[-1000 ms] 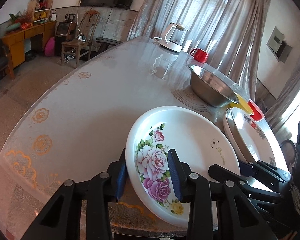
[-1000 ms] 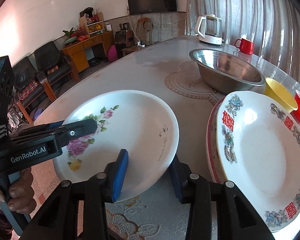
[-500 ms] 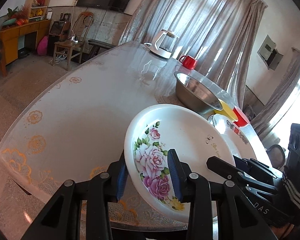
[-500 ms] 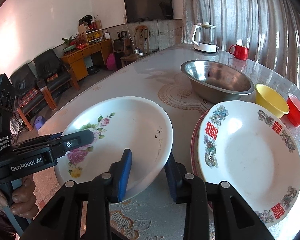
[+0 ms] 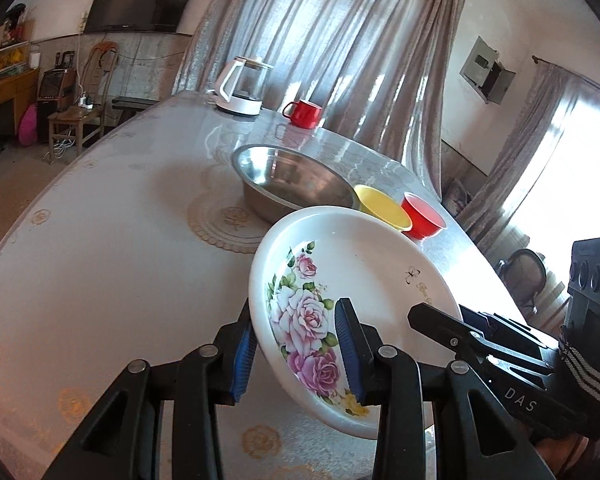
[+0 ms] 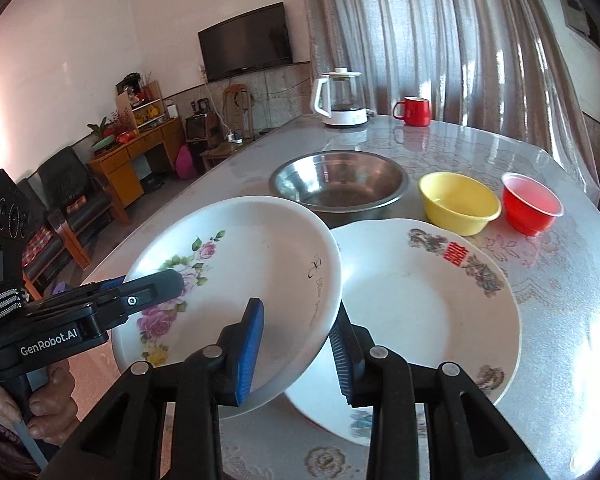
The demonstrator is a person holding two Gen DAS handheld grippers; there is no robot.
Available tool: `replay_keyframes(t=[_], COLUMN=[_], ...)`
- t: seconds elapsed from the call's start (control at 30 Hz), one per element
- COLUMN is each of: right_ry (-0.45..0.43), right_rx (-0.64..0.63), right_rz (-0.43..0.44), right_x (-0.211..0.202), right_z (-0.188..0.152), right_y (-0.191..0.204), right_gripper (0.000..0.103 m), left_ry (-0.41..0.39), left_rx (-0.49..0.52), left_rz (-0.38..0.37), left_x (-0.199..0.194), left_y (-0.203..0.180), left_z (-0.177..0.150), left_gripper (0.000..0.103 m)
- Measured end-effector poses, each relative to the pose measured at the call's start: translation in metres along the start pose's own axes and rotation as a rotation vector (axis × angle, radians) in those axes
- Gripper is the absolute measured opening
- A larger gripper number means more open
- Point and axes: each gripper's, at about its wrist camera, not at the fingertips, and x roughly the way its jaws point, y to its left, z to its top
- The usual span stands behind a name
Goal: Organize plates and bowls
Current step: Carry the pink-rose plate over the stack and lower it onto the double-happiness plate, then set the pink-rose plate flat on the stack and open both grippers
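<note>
Both grippers hold one rose plate (image 6: 236,280) above the table (image 6: 540,280), near its front edge. The left gripper (image 5: 296,344) pinches the plate's rim at the side with the pink roses, one blue pad (image 5: 242,356) under the rim and the other on the painted face. The right gripper (image 6: 296,352) pinches the opposite rim, by the small black lettering, with one pad (image 6: 250,348) on the plate's face and the other beneath it. The plate is tilted and off the table, its right edge hanging over the left rim of a second plate (image 6: 428,312).

That second plate, white with red characters and coloured motifs on its rim, lies flat on the table near the front edge; whether the rose plate touches it cannot be told. Behind both plates, toward the middle of the table, stands a steel bowl (image 6: 340,180). To its right sits a yellow bowl (image 6: 458,202), and just beside that a red bowl (image 6: 532,208), close to the right edge. At the far edge stand a white kettle (image 6: 340,98) and a red mug (image 6: 416,111), apart from each other.
</note>
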Motion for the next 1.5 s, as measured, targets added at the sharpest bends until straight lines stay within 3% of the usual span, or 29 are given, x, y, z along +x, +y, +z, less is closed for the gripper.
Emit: replay_keyframes(t=[0.27, 0.53, 0.7, 0.97, 1.5], right_ry=[0.006, 0.017, 0.046, 0.048, 0.082], right_rx=[0.12, 0.187, 0.222, 0.266, 0.279], right_rz=[-0.1, -0.15, -0.148, -0.149, -0.15], right_x=[-0.012, -0.015, -0.011, -0.012, -0.008], right_z=[-0.003, -0.006, -0.012, -0.014, -0.016], right_y=[-0.051, -0.079, -0.087, -0.094, -0.093], right_gripper=[0.033, 0.033, 0.034, 0.038, 0.043], left_ry=[0.052, 0.093, 0.143, 0.12, 0.138], left_rx=[0.064, 0.077, 0.052, 0.055, 0.014], left_rz=[-0.057, -0.054, -0.023, -0.058, -0.052], left_x=[0.033, 0.056, 0.072, 0.061, 0.06], left_y=[-0.043, -0.059, -0.057, -0.062, -0.055], left_z=[0.011, 0.014, 0.011, 0.009, 0.003], left_gripper=[0.037, 0.037, 0.037, 0.037, 0.037])
